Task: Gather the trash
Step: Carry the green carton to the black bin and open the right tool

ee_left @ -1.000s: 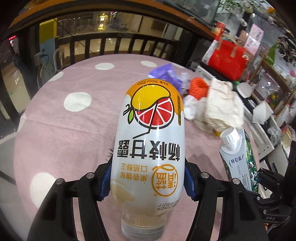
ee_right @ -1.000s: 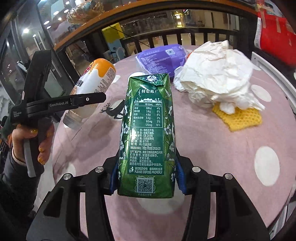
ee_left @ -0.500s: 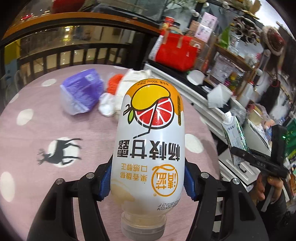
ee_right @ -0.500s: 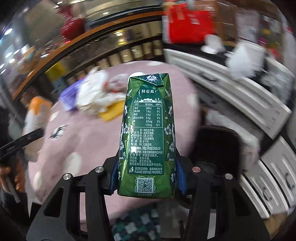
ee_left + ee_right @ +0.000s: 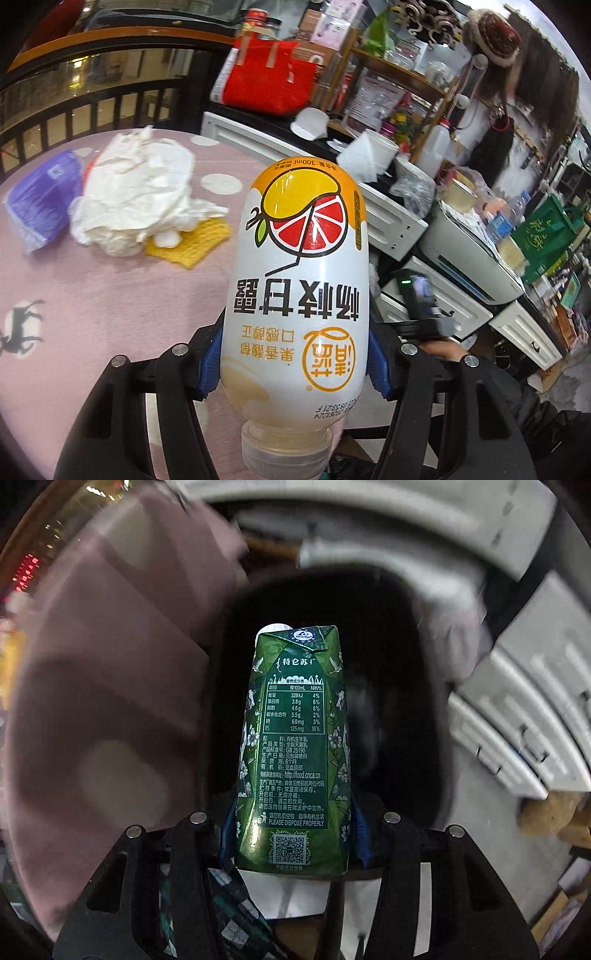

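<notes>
My left gripper [image 5: 293,354] is shut on a white and orange drink bottle [image 5: 297,280], cap toward the camera, held above the pink table's [image 5: 92,295] right side. My right gripper [image 5: 293,834] is shut on a green milk carton [image 5: 293,753] and holds it over the dark opening of a black bin [image 5: 413,672] beside the table. On the table lie crumpled white paper [image 5: 136,195], a yellow cloth [image 5: 192,243] and a purple packet [image 5: 40,199]. The right gripper's handle [image 5: 417,299] shows in the left wrist view.
White drawer cabinets [image 5: 406,229] stand right of the table, with cluttered shelves and a red bag [image 5: 273,77] behind. A dark railing [image 5: 92,107] runs behind the table. In the right wrist view the pink tablecloth [image 5: 110,701] hangs left of the bin.
Both grippers swung right. The right one went off the table and tipped down over the black bin with the carton. The left one turned toward the table's right edge with the bottle.
</notes>
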`<state>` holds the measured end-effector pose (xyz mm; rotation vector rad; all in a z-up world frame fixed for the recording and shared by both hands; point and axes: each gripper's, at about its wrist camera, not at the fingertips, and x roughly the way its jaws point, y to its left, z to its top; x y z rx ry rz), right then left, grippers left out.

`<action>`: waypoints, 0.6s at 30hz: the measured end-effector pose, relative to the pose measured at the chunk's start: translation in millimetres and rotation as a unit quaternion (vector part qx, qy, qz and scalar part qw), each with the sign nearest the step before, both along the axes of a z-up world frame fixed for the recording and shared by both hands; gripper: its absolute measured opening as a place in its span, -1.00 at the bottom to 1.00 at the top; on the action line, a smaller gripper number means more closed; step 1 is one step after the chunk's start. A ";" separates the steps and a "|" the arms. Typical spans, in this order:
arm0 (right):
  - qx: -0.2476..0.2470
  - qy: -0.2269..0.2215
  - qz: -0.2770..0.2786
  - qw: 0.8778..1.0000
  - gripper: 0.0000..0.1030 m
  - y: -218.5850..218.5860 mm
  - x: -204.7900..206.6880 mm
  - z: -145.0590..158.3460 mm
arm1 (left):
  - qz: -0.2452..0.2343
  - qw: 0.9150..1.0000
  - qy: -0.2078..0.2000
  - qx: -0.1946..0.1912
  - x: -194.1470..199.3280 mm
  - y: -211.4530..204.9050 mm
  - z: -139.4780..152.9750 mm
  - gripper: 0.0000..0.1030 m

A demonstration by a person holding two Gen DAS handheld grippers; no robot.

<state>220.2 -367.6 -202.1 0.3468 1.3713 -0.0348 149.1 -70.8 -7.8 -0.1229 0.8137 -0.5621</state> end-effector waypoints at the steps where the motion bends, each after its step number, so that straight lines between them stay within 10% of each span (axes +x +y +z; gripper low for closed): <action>1: 0.004 0.013 -0.002 1.000 -0.04 -1.0 4.4 -10.1 | -0.008 1.000 0.001 -0.001 0.2 -6.6 -0.1 0.19; 11: -0.003 0.108 -0.019 0.994 0.07 -1.3 38.3 -82.6 | -0.069 0.997 0.021 -0.003 4.2 -61.8 -9.5 0.19; 18: -0.002 0.052 -0.020 0.998 0.31 -8.6 21.8 -58.4 | -0.098 0.994 0.048 0.006 11.9 -101.1 -28.3 0.19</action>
